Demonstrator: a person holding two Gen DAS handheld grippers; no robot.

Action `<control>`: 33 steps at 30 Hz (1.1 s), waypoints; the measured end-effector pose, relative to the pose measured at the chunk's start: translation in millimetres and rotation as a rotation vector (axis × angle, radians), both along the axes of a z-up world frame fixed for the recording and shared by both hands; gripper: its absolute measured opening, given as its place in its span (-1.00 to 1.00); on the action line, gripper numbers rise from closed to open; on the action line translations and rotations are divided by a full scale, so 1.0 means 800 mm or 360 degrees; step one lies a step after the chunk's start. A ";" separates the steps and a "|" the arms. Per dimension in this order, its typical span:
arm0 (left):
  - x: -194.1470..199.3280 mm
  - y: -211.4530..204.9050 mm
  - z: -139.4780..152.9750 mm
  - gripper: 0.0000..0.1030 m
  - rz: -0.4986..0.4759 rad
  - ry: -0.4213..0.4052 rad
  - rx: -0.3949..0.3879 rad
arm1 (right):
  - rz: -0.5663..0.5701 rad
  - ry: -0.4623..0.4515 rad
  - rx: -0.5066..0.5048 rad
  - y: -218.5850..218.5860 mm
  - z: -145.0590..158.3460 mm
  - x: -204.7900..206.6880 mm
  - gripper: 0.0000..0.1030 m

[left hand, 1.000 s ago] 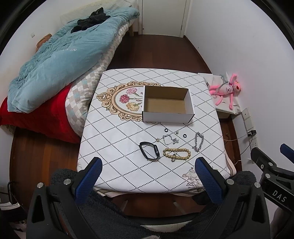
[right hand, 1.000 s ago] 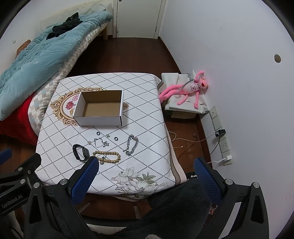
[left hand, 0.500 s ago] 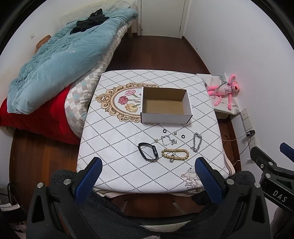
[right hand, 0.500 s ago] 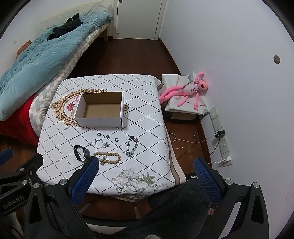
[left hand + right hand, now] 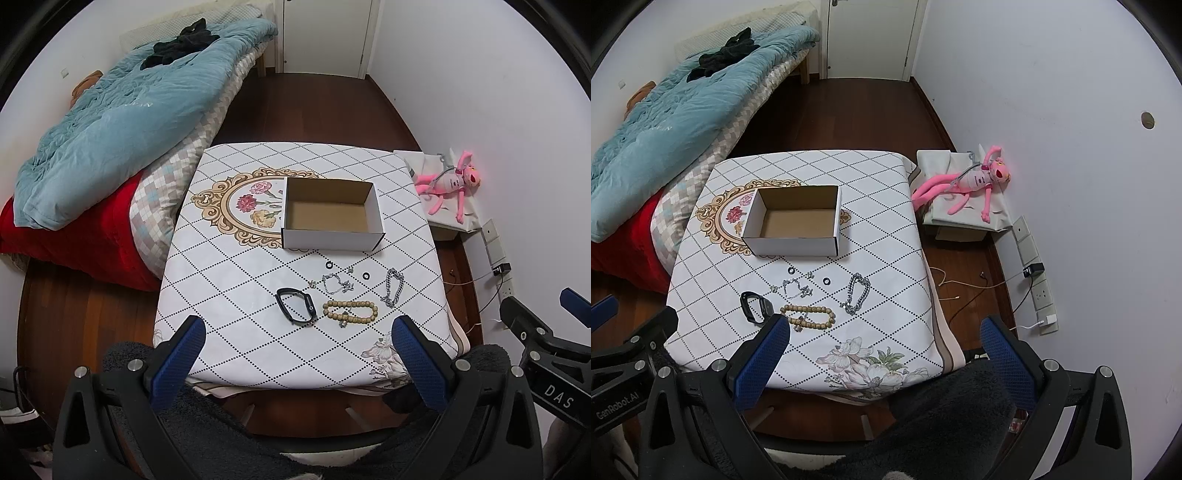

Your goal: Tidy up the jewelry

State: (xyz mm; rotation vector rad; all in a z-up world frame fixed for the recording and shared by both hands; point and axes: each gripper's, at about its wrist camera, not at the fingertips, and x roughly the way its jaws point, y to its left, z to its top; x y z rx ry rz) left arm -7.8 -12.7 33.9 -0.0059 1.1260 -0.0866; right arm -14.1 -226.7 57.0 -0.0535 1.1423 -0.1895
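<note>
**Jewelry lot, unsorted, box unfilled**

While both tools hang back off the near table edge, we list the lot: black band (image 5: 296, 305), bead bracelet (image 5: 350, 310), silver chain (image 5: 392, 287), a finer chain (image 5: 337, 284) and two small rings (image 5: 329, 264), all lying on the tablecloth (image 5: 229, 295) between us and the open cardboard box (image 5: 332, 214). Nothing is in the box. We judge the bead bracelet, its long axis running left to right, lies straight ahead of the left gripper (image 5: 297, 363); the silver chain sits nearer the right gripper (image 5: 882, 360). Both grippers are held high, tilted down toward the table, jaws spread wide, holding nothing.
</note>
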 end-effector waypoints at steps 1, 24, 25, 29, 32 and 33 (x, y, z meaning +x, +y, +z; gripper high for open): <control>0.000 0.000 0.000 1.00 0.0000 -0.0001 0.0001 | 0.0002 0.0001 -0.0001 0.000 0.000 0.000 1.00; 0.089 0.039 -0.151 0.80 0.0124 0.0197 0.0155 | -0.0040 0.0307 0.0167 -0.016 -0.190 0.087 0.45; 0.093 0.040 -0.166 0.72 0.0115 0.0238 0.0149 | -0.0041 0.0344 0.0210 -0.016 -0.207 0.090 0.39; 0.105 0.037 -0.221 0.40 0.0089 0.0408 0.0093 | -0.0057 0.0445 0.0288 -0.011 -0.264 0.093 0.26; 0.111 0.035 -0.248 0.40 0.0086 0.0471 0.0051 | -0.0068 0.0508 0.0336 -0.006 -0.299 0.096 0.21; 0.112 0.033 -0.254 0.40 0.0085 0.0483 0.0055 | -0.0063 0.0516 0.0347 -0.002 -0.305 0.097 0.19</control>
